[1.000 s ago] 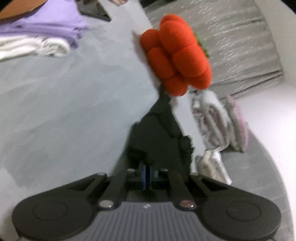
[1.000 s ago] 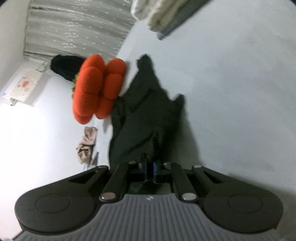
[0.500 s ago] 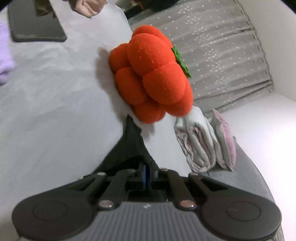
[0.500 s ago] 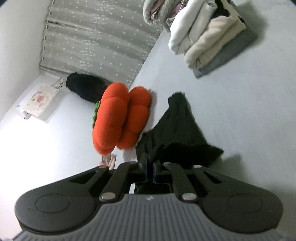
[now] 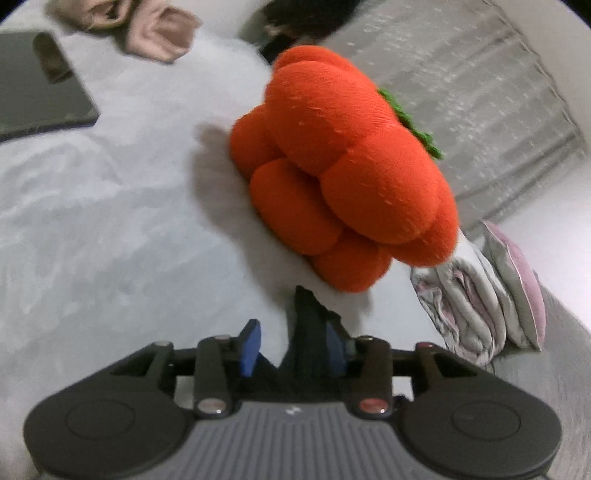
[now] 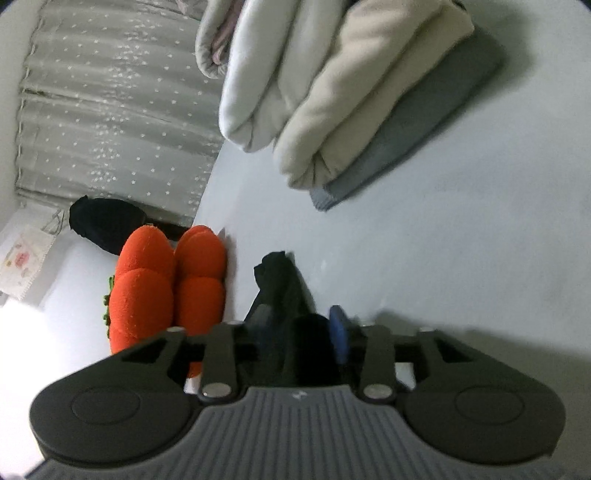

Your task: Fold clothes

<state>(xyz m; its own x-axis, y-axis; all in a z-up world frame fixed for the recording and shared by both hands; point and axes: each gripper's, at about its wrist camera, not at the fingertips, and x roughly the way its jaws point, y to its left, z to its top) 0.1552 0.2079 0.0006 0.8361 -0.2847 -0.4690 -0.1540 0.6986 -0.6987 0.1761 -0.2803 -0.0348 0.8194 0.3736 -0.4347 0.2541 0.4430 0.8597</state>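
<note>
A pale grey bed point(image 5: 110, 229) carries everything here, its sheet soft and faintly rumpled. Behind it hangs a grey curtain point(image 6: 110, 110) dotted with small white stars. At the far side of the bed, in the right wrist view, sits a stack of folded clothes point(image 6: 332, 103): white and cream pieces over a grey one. An orange pumpkin-shaped plush cushion point(image 5: 343, 177) lies near the bed's edge, with a smaller pile of folded pale and pink fabric point(image 5: 480, 295) just beside it. A dark flat tablet point(image 5: 40, 92) and a crumpled beige garment point(image 5: 147, 33) lie well apart, toward the far corner.

The task's thing is the black garment point(image 5: 308, 332), bunched on the bed close below the cushion. The left tool point(image 5: 291, 345) stands open, its blue pads apart, with the cloth rising between them against the right-hand pad. The right tool point(image 6: 303, 332) is likewise open, the dark cloth lying loosely in the gap; neither appears to grip it.

The garment looks light, limp and thin, likely to sag and slide rather than hold a crease. A sound hold would probably be at two corners or along a hem, pinching a single layer, so it can be spread flat.
</note>
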